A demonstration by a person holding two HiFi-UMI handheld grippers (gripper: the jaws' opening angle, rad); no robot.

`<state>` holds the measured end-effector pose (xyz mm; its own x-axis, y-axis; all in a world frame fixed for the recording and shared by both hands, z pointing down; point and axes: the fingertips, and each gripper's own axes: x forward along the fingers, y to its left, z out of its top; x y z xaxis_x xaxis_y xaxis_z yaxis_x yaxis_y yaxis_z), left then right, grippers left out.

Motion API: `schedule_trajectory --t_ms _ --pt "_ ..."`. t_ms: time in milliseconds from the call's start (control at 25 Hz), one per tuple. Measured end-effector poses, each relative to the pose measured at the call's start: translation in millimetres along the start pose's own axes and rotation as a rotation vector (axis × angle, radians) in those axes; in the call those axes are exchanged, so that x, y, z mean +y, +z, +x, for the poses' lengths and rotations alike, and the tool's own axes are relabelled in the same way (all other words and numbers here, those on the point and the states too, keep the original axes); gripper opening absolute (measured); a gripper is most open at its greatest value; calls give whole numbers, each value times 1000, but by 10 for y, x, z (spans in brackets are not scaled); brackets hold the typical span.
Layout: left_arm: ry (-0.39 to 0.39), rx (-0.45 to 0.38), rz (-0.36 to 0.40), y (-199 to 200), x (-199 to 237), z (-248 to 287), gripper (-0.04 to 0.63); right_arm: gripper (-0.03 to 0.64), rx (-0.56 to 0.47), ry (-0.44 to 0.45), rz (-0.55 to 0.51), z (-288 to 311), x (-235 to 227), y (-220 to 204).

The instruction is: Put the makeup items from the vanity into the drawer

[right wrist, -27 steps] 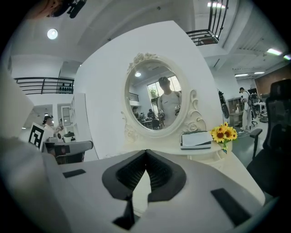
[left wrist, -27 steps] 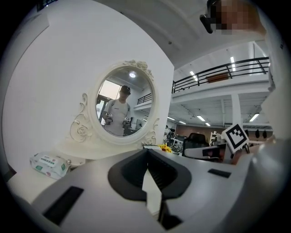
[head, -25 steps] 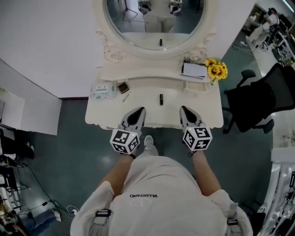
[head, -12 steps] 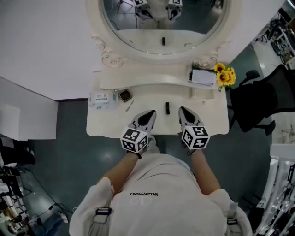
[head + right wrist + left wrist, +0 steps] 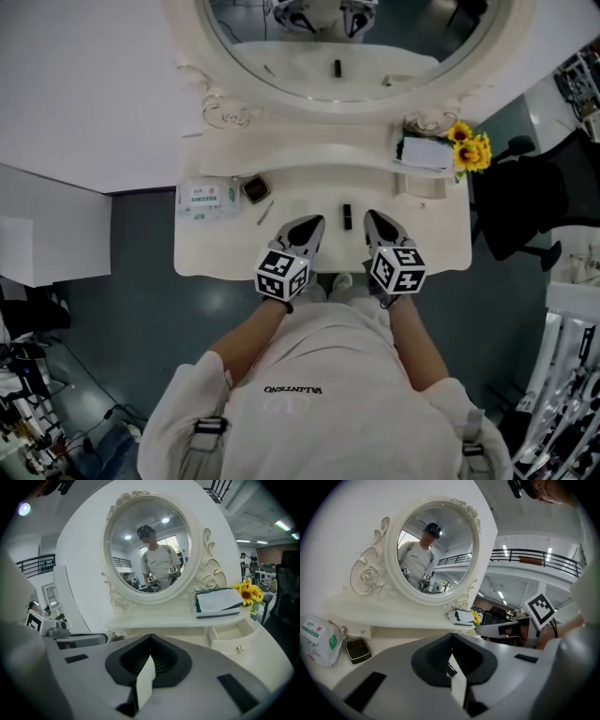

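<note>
On the white vanity top [image 5: 225, 248] a small dark lipstick [image 5: 346, 216] stands just ahead of both grippers. A dark square compact [image 5: 254, 189] [image 5: 358, 649] and a thin pencil-like stick [image 5: 266, 212] lie at the left. A small drawer [image 5: 419, 185] [image 5: 233, 634] stands open at the right under the shelf. My left gripper [image 5: 315, 222] [image 5: 451, 637] is shut and empty, left of the lipstick. Just right of the lipstick, my right gripper [image 5: 372, 217] [image 5: 151, 637] is shut and holds nothing either.
A white-and-green wipes packet [image 5: 208, 198] [image 5: 318, 637] lies at the far left. A notebook [image 5: 424, 152] [image 5: 218, 602] and sunflowers [image 5: 472, 148] [image 5: 248, 592] sit on the upper shelf at the right. The oval mirror [image 5: 342, 37] rises behind. A black office chair [image 5: 520, 202] stands right of the vanity.
Both grippers have moved forward over the vanity's front edge, and the left one has come rightward nearer the lipstick. Both stayed shut.
</note>
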<state>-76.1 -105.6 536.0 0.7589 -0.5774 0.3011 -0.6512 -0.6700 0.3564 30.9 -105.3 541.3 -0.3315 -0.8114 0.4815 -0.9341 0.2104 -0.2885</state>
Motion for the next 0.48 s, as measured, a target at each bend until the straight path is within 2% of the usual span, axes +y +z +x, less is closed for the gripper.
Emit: schedule_trajectory --t_ms 200,480 --pt "28 40 -33 -87 82 78 2 11 42 -4 21 79 -109 -97" --pt "91 62 -40 -178 154 181 2 11 130 19 0 240 -220 -224"
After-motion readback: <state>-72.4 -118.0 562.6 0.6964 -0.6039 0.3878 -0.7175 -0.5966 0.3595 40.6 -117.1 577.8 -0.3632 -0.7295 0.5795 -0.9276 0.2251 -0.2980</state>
